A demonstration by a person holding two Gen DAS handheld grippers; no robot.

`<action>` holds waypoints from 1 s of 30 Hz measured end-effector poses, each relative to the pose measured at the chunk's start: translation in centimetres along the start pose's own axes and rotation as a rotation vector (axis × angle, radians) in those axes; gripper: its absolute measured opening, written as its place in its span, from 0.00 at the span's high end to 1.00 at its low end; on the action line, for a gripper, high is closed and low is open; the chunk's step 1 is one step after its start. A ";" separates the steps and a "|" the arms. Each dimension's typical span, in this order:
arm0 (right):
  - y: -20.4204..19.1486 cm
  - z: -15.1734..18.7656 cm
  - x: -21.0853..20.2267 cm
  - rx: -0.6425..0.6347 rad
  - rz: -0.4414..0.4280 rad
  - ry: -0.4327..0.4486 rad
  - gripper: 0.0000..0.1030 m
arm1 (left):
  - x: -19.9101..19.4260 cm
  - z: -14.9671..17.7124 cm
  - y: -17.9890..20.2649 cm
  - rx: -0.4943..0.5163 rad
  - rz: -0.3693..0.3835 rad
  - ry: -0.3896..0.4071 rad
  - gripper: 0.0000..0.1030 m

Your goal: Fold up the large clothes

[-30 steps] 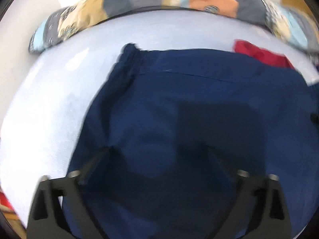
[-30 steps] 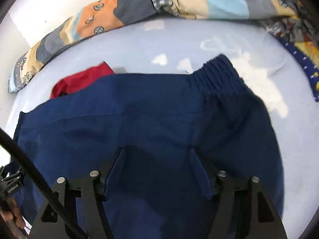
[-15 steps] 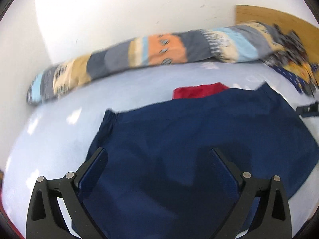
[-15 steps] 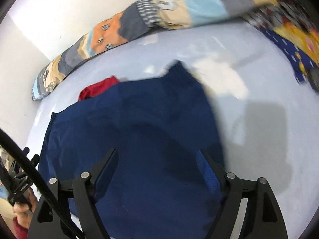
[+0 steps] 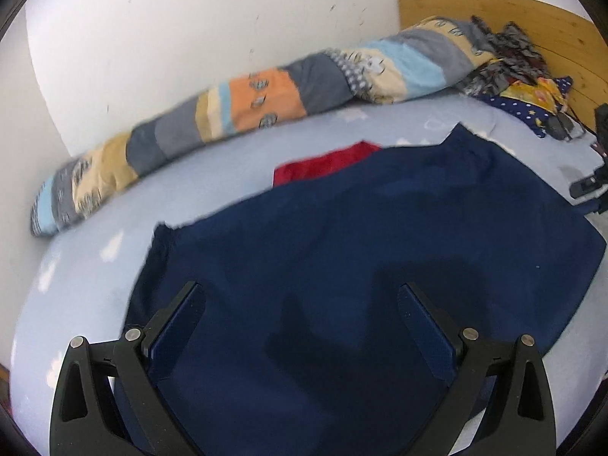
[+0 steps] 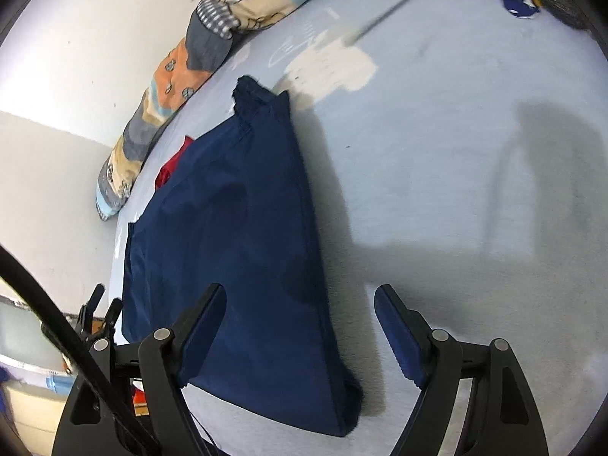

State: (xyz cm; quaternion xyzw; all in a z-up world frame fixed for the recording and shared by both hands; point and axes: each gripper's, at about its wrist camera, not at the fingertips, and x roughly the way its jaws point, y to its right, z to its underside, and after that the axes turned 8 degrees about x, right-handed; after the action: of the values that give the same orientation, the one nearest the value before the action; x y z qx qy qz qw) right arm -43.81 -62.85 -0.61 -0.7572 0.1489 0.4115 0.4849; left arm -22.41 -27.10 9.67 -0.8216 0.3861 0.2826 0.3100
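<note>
A large navy blue garment (image 5: pixel 361 250) lies folded flat on the pale blue bed sheet (image 5: pixel 91 266). It also shows in the right wrist view (image 6: pixel 235 235), with its elastic waistband (image 6: pixel 252 93) at the far end. My left gripper (image 5: pixel 300 304) is open and empty, held above the garment's near part. My right gripper (image 6: pixel 300 307) is open and empty, above the garment's right edge near its front corner. The left gripper's fingers (image 6: pixel 95 304) show at the left edge of the right wrist view.
A red cloth (image 5: pixel 323 163) lies partly under the garment's far edge. A long patchwork bolster (image 5: pixel 235 114) runs along the white wall. Crumpled patterned clothes (image 5: pixel 524 87) lie by the wooden headboard (image 5: pixel 494 15). Bare sheet (image 6: pixel 456 152) stretches right of the garment.
Both grippers have lifted and pulled back from the garment. The right gripper swung to the right, now over the garment's right edge. Both stay open.
</note>
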 end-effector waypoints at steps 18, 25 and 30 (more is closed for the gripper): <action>-1.6 -0.1 3.8 -0.096 0.012 -0.081 0.16 | 0.2 -0.3 0.8 0.027 -0.036 0.017 0.02; -3.7 0.2 5.7 -0.168 0.058 -0.093 0.11 | 0.0 -0.5 0.9 0.037 -0.045 0.026 0.02; -4.0 0.5 6.1 -0.198 0.071 -0.094 0.08 | -0.1 -0.5 1.0 0.038 -0.051 0.031 0.02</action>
State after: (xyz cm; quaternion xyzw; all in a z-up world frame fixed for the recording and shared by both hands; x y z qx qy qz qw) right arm -37.75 -59.44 -2.92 -0.7757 0.1112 0.4761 0.3991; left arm -23.16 -27.94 9.79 -0.8293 0.3751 0.2546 0.3266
